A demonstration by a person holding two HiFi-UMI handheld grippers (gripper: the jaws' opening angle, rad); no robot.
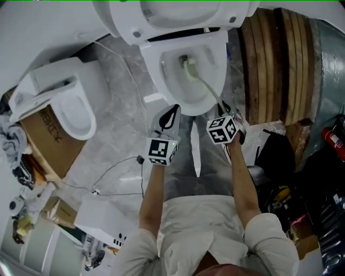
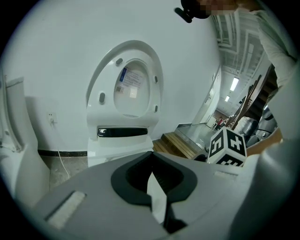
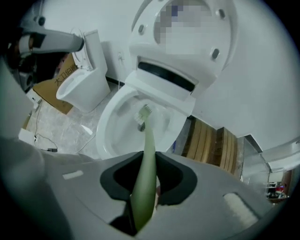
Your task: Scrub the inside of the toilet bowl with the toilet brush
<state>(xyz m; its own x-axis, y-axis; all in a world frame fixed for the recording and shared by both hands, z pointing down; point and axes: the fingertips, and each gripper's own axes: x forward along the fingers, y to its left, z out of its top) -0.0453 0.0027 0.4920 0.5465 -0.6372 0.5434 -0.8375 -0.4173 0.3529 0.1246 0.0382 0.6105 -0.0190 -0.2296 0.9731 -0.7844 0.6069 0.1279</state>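
Observation:
A white toilet stands with its lid [image 1: 172, 16] raised and its bowl [image 1: 161, 86] open. A pale green toilet brush [image 1: 190, 67] reaches into the bowl, its bristle head [image 3: 144, 114] down by the dark outlet. My right gripper [image 1: 222, 109] hangs just off the bowl's front right rim, shut on the brush handle [image 3: 144, 183]. My left gripper [image 1: 171, 112] hovers at the front rim beside it, jaws together with nothing held. In the left gripper view the left gripper [image 2: 152, 154] points at the raised lid [image 2: 131, 89] and the wall.
A second white toilet [image 1: 73, 108] sits on a cardboard box [image 1: 46, 135] at the left. Wooden planks [image 1: 280, 59] lie right of the bowl. A thin cable [image 1: 116, 167] crosses the marble floor, with a white box [image 1: 99, 218] lower left and a red extinguisher [image 1: 334, 140] far right.

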